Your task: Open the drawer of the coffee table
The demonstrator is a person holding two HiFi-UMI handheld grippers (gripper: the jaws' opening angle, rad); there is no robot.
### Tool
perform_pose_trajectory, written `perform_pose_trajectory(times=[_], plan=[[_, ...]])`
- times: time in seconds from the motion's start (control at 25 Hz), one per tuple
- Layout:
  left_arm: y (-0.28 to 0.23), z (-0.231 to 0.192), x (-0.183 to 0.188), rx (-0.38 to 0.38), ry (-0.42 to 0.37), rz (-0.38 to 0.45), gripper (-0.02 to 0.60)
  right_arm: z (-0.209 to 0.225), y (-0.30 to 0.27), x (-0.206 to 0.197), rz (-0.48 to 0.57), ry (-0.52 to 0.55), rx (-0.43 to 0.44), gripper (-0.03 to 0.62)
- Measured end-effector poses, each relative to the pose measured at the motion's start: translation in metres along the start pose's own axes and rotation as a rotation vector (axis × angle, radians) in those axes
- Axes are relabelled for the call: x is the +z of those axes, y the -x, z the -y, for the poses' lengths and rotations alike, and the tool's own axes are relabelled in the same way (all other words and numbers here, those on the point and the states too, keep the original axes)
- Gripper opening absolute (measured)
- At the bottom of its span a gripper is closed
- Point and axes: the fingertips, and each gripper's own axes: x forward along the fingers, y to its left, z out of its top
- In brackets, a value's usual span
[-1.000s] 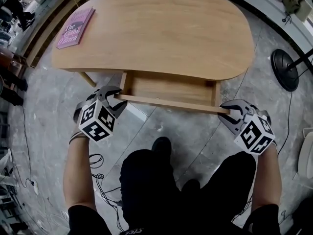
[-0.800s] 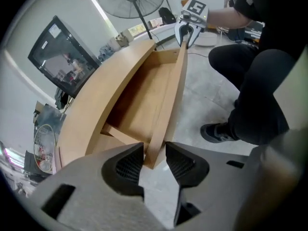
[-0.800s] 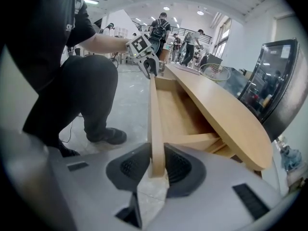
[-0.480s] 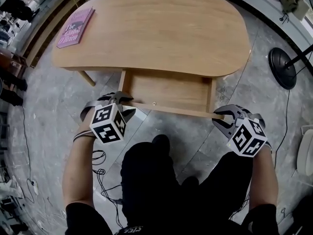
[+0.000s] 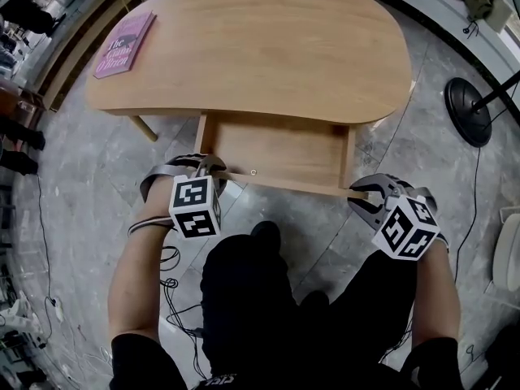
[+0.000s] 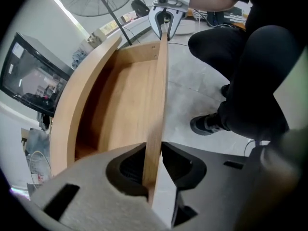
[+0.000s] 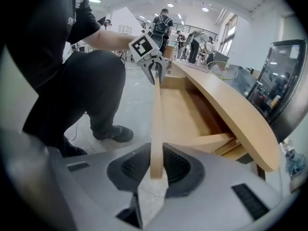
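Wooden drawer front [image 5: 276,182] sat pinched edge-on at both ends. The left gripper [image 6: 153,163], its jaws just closing, clamped one end, and the right gripper [image 7: 155,170] nipped the other (also just closing), probably so the pull ran even. The drawer [image 5: 276,146] stood partway out from under the table [image 5: 260,47]. A pink book [image 5: 124,45] on the table's far corner showed a title starting "The"; the rest was too small to read.

A pink book [image 5: 124,45] lay far left; a black round stand base [image 5: 469,112] stood right; cables [image 5: 166,276] trailed near left.
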Motion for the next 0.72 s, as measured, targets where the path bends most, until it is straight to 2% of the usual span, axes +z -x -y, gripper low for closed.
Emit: perform_pose_trajectory(times=[0.2,0.32,0.52,0.72], plan=[[0.013,0.022,0.002,-0.073,0.020,0.032,0.100,-0.017,0.009,0.005,0.052,-0.019,0.035,0.077],[0.015,0.035,0.007,-0.099,0.027,0.048,0.095,-0.024,0.011,0.000,0.037,-0.010,0.040,0.077],[0.015,0.039,0.009,-0.079,0.063,0.069,0.097,-0.027,0.010,-0.004,0.027,0.000,0.033,0.077],[0.015,0.040,0.008,-0.086,0.058,0.054,0.097,-0.027,0.011,-0.002,0.012,0.007,0.025,0.077]])
